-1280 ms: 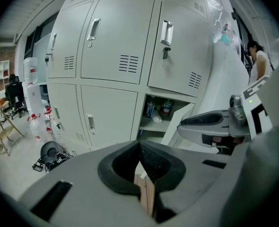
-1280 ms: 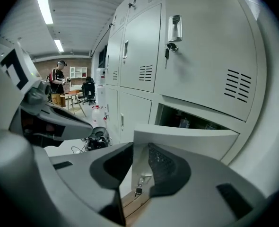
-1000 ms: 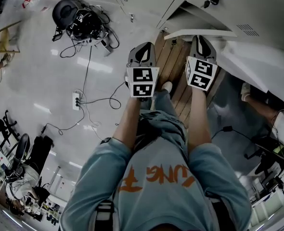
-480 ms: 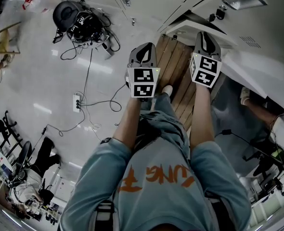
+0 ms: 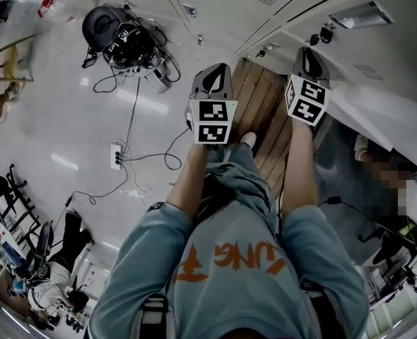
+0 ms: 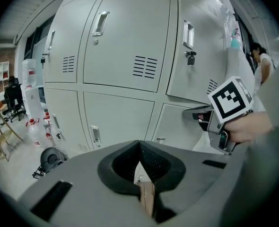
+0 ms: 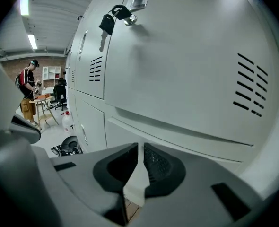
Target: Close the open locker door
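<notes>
The grey locker door [image 6: 175, 126] in the lower row stands only slightly out from the locker bank, its top edge still showing. My right gripper [image 5: 309, 56] is shut with nothing in it. Its tip is right up against that door [image 7: 170, 143], below a padlocked door [image 7: 191, 65]. In the left gripper view the right gripper [image 6: 203, 116] reaches in at the door's top edge. My left gripper [image 5: 212, 82] is shut and empty. It hangs in the air over the wooden floor strip, short of the lockers and to the left of the right one.
A padlock [image 7: 112, 19] hangs on the door above. A black helmet and a tangle of cables [image 5: 120, 34] lie on the floor at the left, beside a power strip [image 5: 114, 155]. A wooden floor strip [image 5: 265, 111] runs along the lockers. A person [image 5: 389, 171] crouches at the right.
The right gripper has moved forward against the door, and the door has swung from wide open to almost flush with the lockers. The left gripper has barely moved.
</notes>
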The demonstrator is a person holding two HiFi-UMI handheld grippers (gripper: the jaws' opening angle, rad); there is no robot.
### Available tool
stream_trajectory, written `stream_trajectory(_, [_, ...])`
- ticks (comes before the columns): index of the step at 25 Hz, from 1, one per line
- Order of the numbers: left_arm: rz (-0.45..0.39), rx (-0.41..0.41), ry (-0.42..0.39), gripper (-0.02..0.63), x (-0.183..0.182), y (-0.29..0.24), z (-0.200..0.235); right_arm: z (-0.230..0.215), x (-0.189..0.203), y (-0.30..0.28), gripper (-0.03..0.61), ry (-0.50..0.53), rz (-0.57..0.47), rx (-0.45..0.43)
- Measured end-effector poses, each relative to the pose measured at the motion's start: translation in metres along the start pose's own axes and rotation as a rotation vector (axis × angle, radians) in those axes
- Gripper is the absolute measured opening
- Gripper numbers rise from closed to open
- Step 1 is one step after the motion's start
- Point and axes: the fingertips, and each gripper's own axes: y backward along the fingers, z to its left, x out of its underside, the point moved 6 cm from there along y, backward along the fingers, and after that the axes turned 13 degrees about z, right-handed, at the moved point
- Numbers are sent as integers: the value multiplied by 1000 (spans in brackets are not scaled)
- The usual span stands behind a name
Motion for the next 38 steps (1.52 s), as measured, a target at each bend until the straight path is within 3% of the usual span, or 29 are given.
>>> stream_trajectory(10, [-52, 14, -37, 21, -23, 11, 0, -6, -3, 4, 38, -98, -4, 20])
stream_trajectory(16, [-128, 52, -52, 21, -43, 25, -12, -1, -4, 35, 38, -150, -46, -10])
stream_trajectory(28, [-304, 78, -121, 21, -100, 72, -48, -13, -34, 114, 38, -195, -206, -53])
stream_trajectory(38, [-459, 76, -196, 21, -151, 121, -77, -43, -80, 188, 38, -199, -409, -50])
